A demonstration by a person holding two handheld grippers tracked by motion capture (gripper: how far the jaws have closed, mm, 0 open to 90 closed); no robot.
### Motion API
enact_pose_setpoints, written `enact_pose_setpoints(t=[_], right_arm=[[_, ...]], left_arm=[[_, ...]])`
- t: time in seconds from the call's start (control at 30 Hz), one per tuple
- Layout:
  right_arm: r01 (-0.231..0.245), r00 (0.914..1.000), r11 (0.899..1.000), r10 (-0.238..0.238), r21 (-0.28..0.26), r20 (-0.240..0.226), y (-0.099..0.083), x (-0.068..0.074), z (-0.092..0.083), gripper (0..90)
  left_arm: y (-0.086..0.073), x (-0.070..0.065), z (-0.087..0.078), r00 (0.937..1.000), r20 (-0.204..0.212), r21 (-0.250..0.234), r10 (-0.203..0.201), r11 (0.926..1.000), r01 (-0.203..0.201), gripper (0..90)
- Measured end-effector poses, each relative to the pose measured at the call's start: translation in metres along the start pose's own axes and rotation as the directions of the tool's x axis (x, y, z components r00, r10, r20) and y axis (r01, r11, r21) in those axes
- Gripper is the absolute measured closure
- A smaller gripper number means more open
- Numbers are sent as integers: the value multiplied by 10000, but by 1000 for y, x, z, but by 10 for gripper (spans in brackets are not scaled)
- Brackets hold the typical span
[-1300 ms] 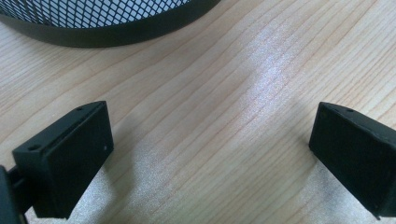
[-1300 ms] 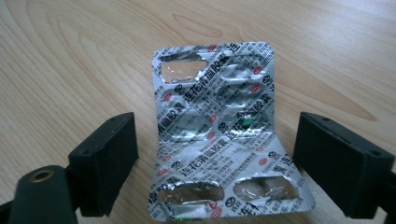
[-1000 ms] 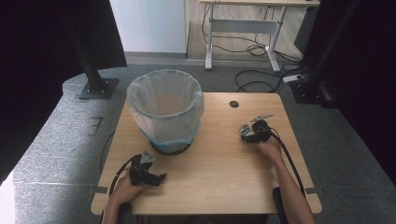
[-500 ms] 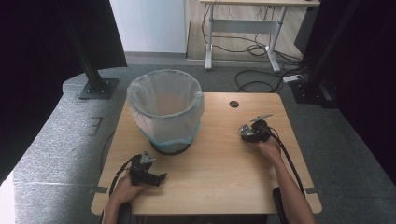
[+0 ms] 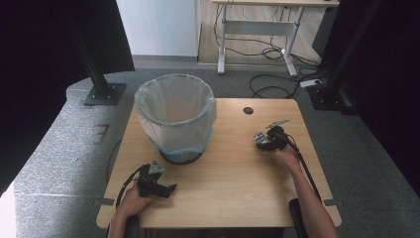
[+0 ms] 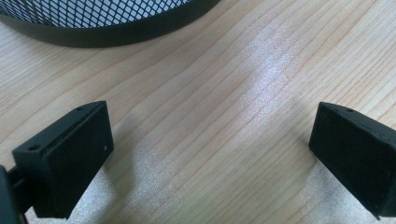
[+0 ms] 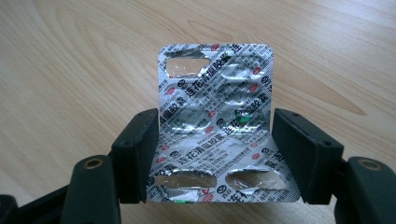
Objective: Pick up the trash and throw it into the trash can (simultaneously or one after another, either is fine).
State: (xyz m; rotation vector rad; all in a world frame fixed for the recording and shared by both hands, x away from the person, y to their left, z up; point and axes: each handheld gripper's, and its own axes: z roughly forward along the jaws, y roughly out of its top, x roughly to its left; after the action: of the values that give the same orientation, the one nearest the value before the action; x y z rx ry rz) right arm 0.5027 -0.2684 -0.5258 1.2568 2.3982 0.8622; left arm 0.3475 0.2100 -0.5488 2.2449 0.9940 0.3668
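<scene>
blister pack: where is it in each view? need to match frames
High view: the silver blister pack sits right of centre, at the tip of the right gripper.
Right gripper view: blister pack at centre, clamped by its side edges between the two black jaws, over the table.
Left gripper view: the pack is not in it; open jaws, and the bin's mesh base along the top.
Shared landmark: the light wooden table.

High view: overhead, facing forward and down on the whole table (image 5: 237,183). Both gripper views: close, low, sharing its wooden top.
</scene>
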Motion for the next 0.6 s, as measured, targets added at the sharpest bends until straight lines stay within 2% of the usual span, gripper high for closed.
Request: enact_pose_setpoints(t=[0.2, 0.43, 0.6], right_arm=[[55, 9997, 10000, -55, -16, -246, 7, 4, -11, 334], [464, 9978, 9988, -470, -127, -463, 20, 14, -28, 334], [582, 9960, 9977, -603, -333, -663, 30, 19, -40, 333]], left_arm=[[0, 0, 0, 10000, -3, -4, -3, 10000, 3, 0], [0, 0, 0, 10000, 1, -1, -3, 10000, 3, 0], [0, 0, 0, 10000, -4, -2, -2, 10000, 2, 0]])
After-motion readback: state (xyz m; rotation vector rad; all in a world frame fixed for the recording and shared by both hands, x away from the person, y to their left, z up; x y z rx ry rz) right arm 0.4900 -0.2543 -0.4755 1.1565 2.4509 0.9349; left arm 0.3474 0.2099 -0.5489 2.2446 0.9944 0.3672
